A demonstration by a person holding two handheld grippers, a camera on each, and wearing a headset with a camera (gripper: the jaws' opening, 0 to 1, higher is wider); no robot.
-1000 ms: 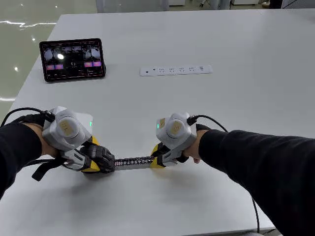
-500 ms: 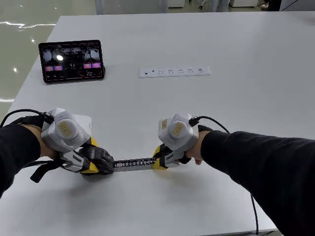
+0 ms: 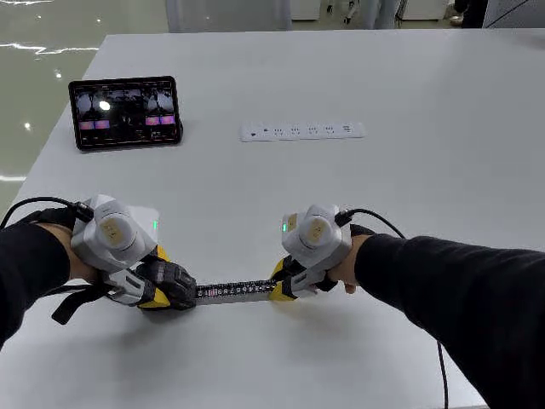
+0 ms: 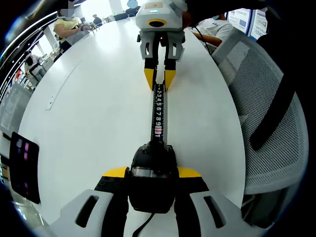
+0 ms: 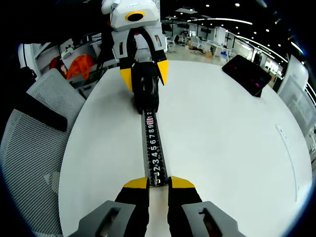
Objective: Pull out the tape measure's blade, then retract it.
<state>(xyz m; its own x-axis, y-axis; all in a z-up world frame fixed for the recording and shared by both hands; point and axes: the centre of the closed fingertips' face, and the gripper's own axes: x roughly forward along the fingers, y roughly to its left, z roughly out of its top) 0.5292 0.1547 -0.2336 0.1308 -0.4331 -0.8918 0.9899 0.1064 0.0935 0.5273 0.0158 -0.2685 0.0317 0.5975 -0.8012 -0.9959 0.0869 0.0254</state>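
- The tape measure (image 4: 153, 173), a black case, sits on the white table (image 3: 409, 170) near its front edge, towards the left corner on the person's side.
- The left gripper (image 3: 162, 279) pinches that case from both sides; in the left gripper view its yellow-tipped jaws press against the case's flanks, which fill the gap between them.
- The blade (image 5: 152, 148) is drawn out of the case a short way and lies flat along the table top, roughly parallel to the front edge, with printed numbers facing up.
- The right gripper (image 5: 158, 183) holds the blade's free end; in the right gripper view its two jaws stand close together with the tip of the blade nipped between them.
- The two grippers face each other along the blade, apart, each held in a hand in a dark sleeve.
- A tablet (image 3: 125, 112) with a lit screen stands propped near the table's left edge, well beyond the grippers.
- A white power strip (image 3: 302, 131) lies flat nearer the middle of the table, to the right of the tablet and apart from it.
- A grey mesh chair (image 4: 266, 123) stands just beside the table's front edge.
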